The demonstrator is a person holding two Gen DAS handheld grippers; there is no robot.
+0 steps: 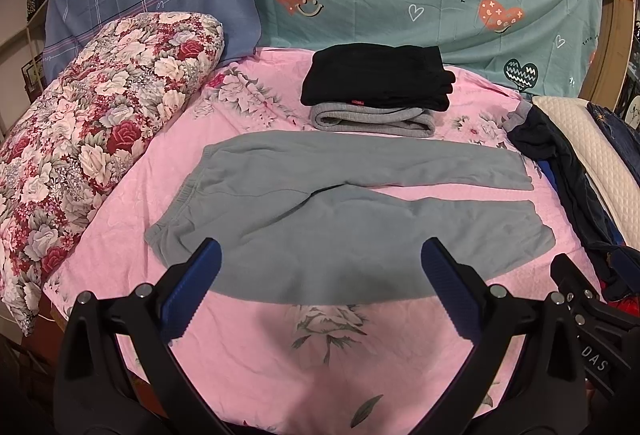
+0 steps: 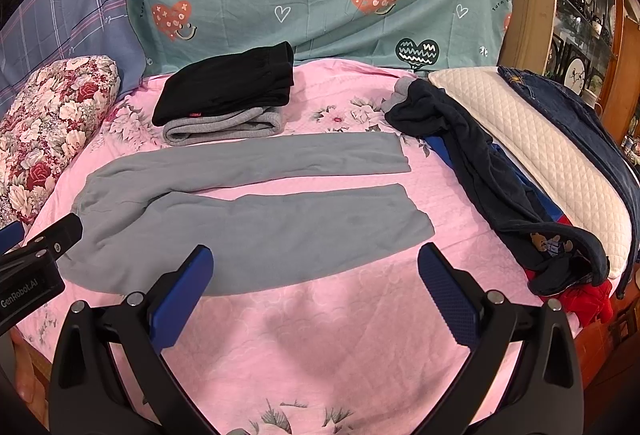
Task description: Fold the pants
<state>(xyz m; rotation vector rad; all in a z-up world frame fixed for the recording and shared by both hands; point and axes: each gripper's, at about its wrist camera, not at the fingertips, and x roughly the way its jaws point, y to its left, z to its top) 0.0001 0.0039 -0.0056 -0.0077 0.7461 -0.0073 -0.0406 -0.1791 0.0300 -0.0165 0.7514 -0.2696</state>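
Grey sweatpants (image 1: 320,219) lie flat and spread on the pink bedsheet (image 1: 304,355), waistband at the left, both legs running right with a gap between them; they also show in the right wrist view (image 2: 256,223). My left gripper (image 1: 320,255) is open and empty, above the near edge of the near leg. My right gripper (image 2: 316,263) is open and empty, hovering above the near leg's lower part. The left gripper's body shows at the left edge of the right wrist view (image 2: 36,267).
Folded black pants (image 1: 376,79) rest on folded grey pants (image 1: 372,119) at the back. A floral pillow (image 1: 92,139) lies at left. A heap of dark clothes (image 2: 492,175), a white quilted pillow (image 2: 532,155) and jeans (image 2: 580,123) lie at right.
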